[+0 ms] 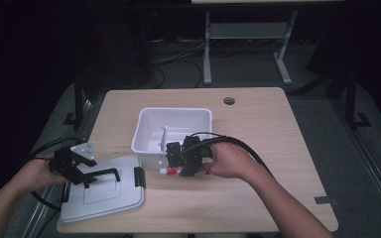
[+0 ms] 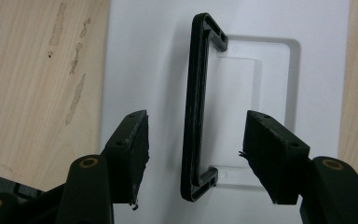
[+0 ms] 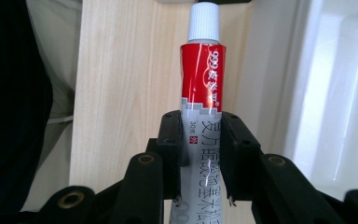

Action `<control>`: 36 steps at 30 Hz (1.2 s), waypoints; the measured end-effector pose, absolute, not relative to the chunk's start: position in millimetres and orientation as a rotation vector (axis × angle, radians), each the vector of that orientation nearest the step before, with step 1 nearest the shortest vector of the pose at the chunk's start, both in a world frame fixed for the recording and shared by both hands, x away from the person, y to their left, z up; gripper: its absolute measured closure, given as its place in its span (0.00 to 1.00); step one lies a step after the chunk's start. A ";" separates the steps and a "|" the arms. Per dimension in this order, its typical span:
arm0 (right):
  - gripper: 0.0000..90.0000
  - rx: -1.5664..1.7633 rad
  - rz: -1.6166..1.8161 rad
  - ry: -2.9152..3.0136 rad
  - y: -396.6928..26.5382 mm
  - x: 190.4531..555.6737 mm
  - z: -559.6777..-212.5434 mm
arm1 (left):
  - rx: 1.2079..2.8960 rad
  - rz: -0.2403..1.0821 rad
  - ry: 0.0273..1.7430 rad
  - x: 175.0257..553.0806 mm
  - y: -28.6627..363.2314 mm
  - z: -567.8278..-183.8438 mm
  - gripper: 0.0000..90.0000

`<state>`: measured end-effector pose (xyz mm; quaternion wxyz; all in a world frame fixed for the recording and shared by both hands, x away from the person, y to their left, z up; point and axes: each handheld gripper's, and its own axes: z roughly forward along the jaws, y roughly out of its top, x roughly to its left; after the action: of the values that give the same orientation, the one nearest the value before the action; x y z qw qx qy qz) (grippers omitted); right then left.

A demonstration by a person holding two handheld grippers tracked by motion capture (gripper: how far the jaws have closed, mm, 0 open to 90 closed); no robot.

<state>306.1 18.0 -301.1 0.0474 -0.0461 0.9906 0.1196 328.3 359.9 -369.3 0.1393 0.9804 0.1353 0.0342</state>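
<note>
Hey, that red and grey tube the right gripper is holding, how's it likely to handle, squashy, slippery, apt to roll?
The tube looks like soft foil, so it may dent where the right gripper pinches it. Its glossy skin glints, so it could slip in a loose grip. Its flattened body probably won't roll, though the round white cap might let it rock.
</note>
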 end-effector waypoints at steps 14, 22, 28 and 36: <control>0.79 -0.107 0.344 3.012 30.5 332.4 -285.4 | 2.828 0.094 0.386 329.3 359.7 -369.1 0.44; 0.79 -0.077 0.335 3.015 33.5 348.9 -283.4 | 2.830 0.098 0.375 330.6 356.7 -369.3 0.44; 0.79 -0.048 0.333 3.023 36.4 364.1 -283.4 | 2.830 0.097 0.373 330.9 356.8 -369.3 0.44; 0.79 0.010 0.305 3.039 35.9 381.2 -290.4 | 2.828 0.097 0.370 331.2 357.1 -369.6 0.44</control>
<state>381.2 35.9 -290.4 0.0435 0.0033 0.9941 0.0996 331.2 357.1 -369.6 0.1436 0.9807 0.1285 0.0337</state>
